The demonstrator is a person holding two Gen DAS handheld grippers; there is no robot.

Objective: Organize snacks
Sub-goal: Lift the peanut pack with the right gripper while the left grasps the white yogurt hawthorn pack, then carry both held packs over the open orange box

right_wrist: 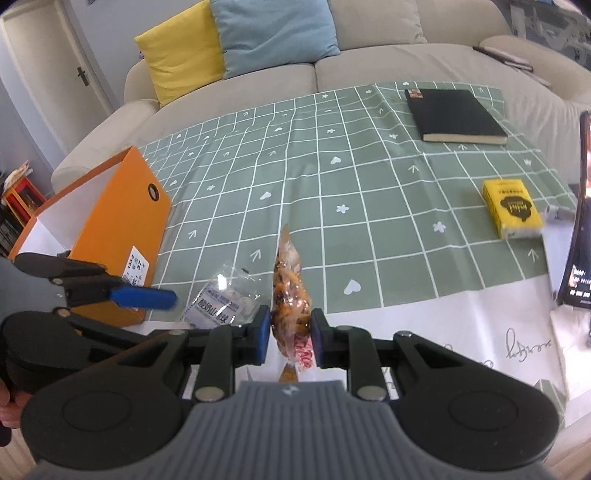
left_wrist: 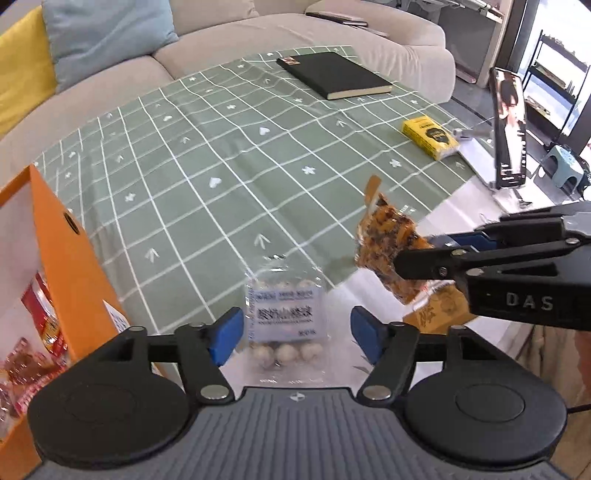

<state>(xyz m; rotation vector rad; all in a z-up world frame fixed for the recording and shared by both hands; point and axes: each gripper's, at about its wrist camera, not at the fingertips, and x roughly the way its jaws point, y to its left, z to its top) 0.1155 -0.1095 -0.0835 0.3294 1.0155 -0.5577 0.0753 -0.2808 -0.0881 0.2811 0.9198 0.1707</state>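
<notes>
two snack packets are in play near the orange box (right_wrist: 122,236), which stands open at the left edge of the green checked tablecloth (right_wrist: 332,177). inside the box, in the left wrist view, red and brown wrapped snacks (left_wrist: 33,354) lie against its white inner wall. just right of the box, a clear packet of white balls (left_wrist: 284,325) with a printed label lies flat at the near edge of the cloth. the left gripper (left_wrist: 295,338) hangs over it with its blue pads (left_wrist: 225,339) spread wide on either side of the packet, not pressing on it; nothing is gripped there. right of that packet, further from the box, the right gripper (right_wrist: 290,332) is clamped tight on an orange snack bag (right_wrist: 290,295), holding it upright and lifted off the cloth, the crimped top pointing away from the hand. in the left wrist view the same bag sticks out of the right gripper's black fingers, tilted, above the white part of the table cover. well to the right of the box, a yellow pack (right_wrist: 511,210) lies on the cloth, and beyond it, at the far side, a black notebook (right_wrist: 456,116) lies flat. at the right edge, farthest from the box, a phone (left_wrist: 509,129) stands upright on a stand with its screen lit. behind the table runs a beige sofa (right_wrist: 369,59) with a yellow cushion (right_wrist: 181,51) and a blue cushion (right_wrist: 273,33).
</notes>
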